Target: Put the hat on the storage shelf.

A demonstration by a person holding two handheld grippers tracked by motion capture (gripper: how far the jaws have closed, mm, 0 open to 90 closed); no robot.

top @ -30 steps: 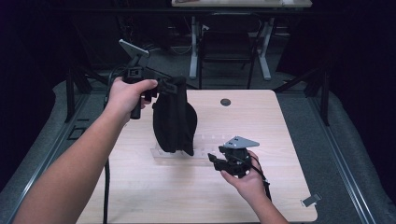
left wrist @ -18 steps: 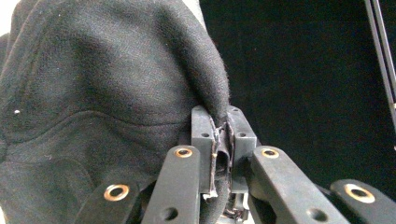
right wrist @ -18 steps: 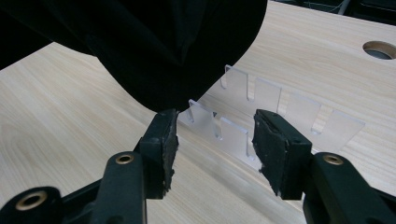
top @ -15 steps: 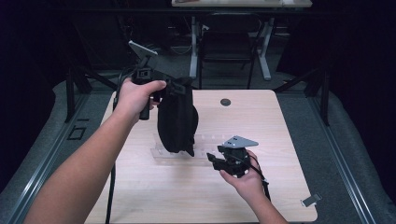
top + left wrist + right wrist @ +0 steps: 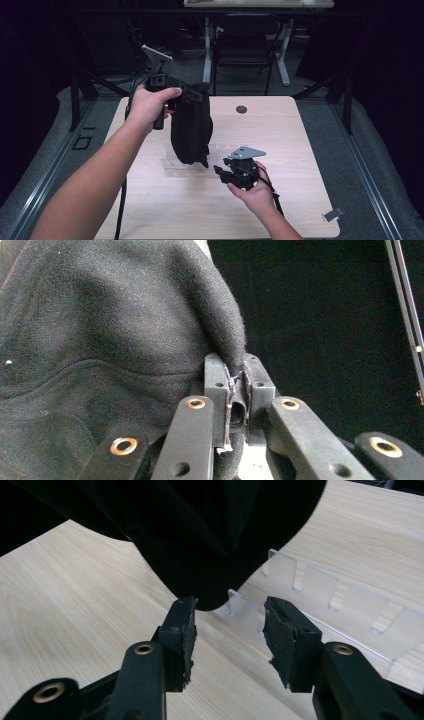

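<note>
Left fingers (image 5: 235, 390): I hold them clamped on a fold of the black cloth (image 5: 191, 127).
Right fingers (image 5: 227, 630): parted, empty, just under its hanging tip.
Cloth: soft, light, limp, I judge; take that tip.
Counter (image 5: 300, 150): below, clear rack (image 5: 320, 587) just beyond.

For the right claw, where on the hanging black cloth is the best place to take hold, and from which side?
Probably the bottom corner of the black cloth. The left claw pinches its top edge, so it hangs with a low point just above the clear plastic rack. The right claw sits open just below that tip; coming in from the person's side and slightly up should catch it.
</note>
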